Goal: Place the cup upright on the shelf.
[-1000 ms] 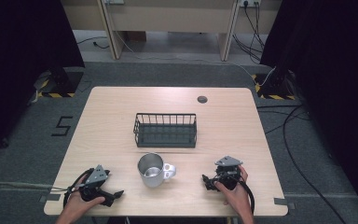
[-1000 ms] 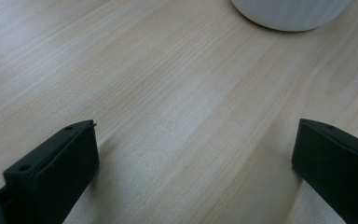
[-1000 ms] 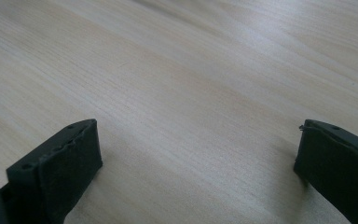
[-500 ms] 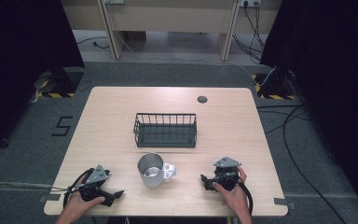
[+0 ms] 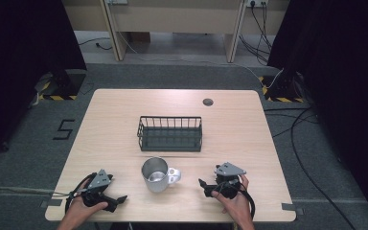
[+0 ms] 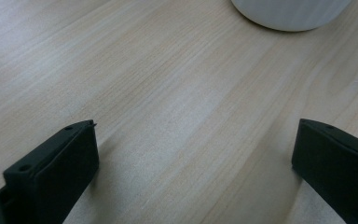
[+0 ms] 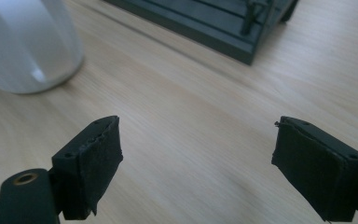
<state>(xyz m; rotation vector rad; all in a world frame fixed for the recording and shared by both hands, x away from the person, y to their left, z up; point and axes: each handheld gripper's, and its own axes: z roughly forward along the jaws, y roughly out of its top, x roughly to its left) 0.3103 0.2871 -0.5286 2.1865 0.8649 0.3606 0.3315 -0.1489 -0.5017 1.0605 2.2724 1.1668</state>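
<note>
The mug stands upright on the tabletop just in front of the basket, handle toward the right gripper. Both grippers' fingers are spread, empty; the left gripper sits slightly farther away.

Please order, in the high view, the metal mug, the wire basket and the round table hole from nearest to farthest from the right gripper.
From the right gripper:
1. Metal mug, just to its left, near the front edge.
2. Wire basket, farther back, mid-table.
3. Round table hole, near the far edge.
</note>
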